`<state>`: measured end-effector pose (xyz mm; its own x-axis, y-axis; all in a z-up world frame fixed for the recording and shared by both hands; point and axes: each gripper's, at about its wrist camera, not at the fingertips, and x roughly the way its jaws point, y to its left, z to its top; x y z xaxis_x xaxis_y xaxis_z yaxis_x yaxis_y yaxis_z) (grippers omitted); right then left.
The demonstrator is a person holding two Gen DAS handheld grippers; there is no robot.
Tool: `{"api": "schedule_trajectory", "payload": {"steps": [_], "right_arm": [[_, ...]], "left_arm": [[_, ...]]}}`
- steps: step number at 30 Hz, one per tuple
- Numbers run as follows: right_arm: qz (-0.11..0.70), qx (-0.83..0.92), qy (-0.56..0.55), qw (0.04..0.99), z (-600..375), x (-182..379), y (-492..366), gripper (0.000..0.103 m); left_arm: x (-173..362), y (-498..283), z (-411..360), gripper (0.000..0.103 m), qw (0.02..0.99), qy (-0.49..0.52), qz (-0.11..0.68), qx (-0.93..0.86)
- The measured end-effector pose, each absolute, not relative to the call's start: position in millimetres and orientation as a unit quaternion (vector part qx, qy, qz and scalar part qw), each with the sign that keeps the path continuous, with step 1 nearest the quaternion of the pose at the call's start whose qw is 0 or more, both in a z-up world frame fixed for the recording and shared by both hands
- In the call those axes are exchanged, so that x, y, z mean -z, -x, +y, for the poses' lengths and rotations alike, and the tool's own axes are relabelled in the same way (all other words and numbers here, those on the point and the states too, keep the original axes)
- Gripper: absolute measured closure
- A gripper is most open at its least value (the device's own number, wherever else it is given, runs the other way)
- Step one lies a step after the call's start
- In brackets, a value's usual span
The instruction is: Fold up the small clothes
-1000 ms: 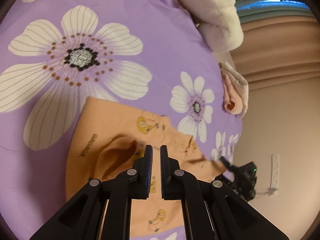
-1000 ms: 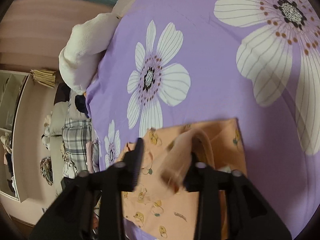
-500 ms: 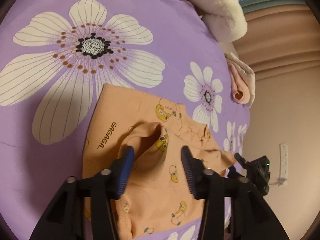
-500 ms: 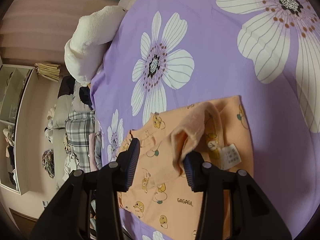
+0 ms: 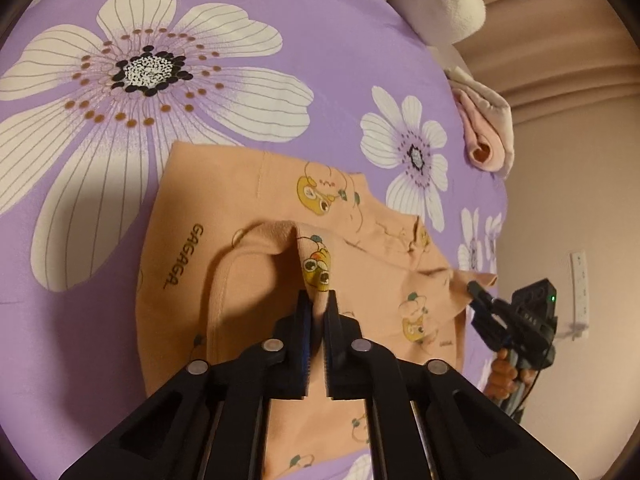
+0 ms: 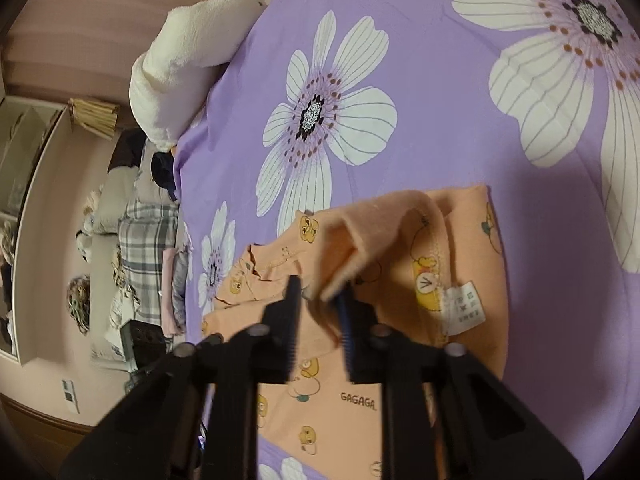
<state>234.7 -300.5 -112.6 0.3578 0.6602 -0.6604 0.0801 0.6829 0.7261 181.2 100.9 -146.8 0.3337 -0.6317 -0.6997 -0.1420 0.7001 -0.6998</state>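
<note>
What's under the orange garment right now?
The purple floral sheet shows all around the orange garment and passes beneath it. Anything else under the garment is covered. The left gripper pinches a raised fold.

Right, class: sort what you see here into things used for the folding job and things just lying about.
In use:
- orange garment
- left gripper, shut on a raised fold of it
- right gripper, around another fold
- purple flowered sheet, the work surface

Lying about:
- cream plush blanket
- rolled pink cloth
- plaid fabric
</note>
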Motion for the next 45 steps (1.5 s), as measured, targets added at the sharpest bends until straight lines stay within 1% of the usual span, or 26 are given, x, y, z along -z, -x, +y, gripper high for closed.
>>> {"api": "schedule_trajectory", "payload": {"steps": [4,9,10,12,13,14,15,16,17,18,19,22,25,29,36,42,45], "right_arm": [[0.526,-0.190,-0.364,0.744,-303,115,-240,0.095],[0.505,-0.186,-0.420,0.731,-313,118,-259,0.095],[0.502,-0.184,-0.433,0.726,-314,119,-264,0.092],[0.502,-0.169,-0.453,0.717,-316,124,-275,0.091],[0.502,-0.165,-0.455,0.717,-316,125,-278,0.088],[0.501,-0.158,-0.455,0.719,-317,125,-281,0.077],[0.498,-0.150,-0.456,0.722,-318,125,-282,0.069],[0.493,-0.149,-0.459,0.724,-320,124,-282,0.059],[0.488,-0.150,-0.461,0.726,-322,121,-280,0.059],[0.483,-0.153,-0.461,0.728,-325,118,-278,0.059],[0.477,-0.156,-0.462,0.731,-329,116,-276,0.059],[0.468,-0.154,-0.445,0.747,-338,104,-261,0.059],[0.467,-0.158,-0.416,0.764,-342,96,-242,0.059],[0.467,-0.170,-0.353,0.793,-342,87,-203,0.059],[0.476,-0.169,-0.252,0.825,-330,87,-144,0.059],[0.476,-0.156,-0.212,0.839,-324,95,-116,0.059],[0.476,-0.165,-0.200,0.840,-318,98,-110,0.060]], "left_arm": [[146,-194,114,0.101,0.716,0.439,0.517,0.168],[149,-221,124,0.101,0.681,0.524,0.488,0.151],[151,-226,125,0.101,0.673,0.536,0.489,0.144],[155,-237,128,0.101,0.666,0.549,0.488,0.129],[156,-244,129,0.101,0.664,0.546,0.496,0.121],[156,-246,129,0.101,0.664,0.544,0.499,0.113],[156,-249,130,0.093,0.668,0.539,0.502,0.103],[153,-250,132,0.077,0.674,0.530,0.504,0.099],[152,-250,133,0.066,0.677,0.529,0.503,0.098],[148,-248,137,0.050,0.681,0.531,0.494,0.101],[145,-246,141,0.046,0.685,0.532,0.487,0.103],[134,-234,150,0.046,0.707,0.505,0.483,0.107],[125,-213,153,0.046,0.734,0.454,0.491,0.122],[124,-176,149,0.046,0.762,0.392,0.494,0.147],[144,-130,133,0.046,0.767,0.348,0.508,0.181],[146,-116,109,0.046,0.777,0.317,0.502,0.211],[141,-115,100,0.048,0.784,0.297,0.500,0.217]]}}
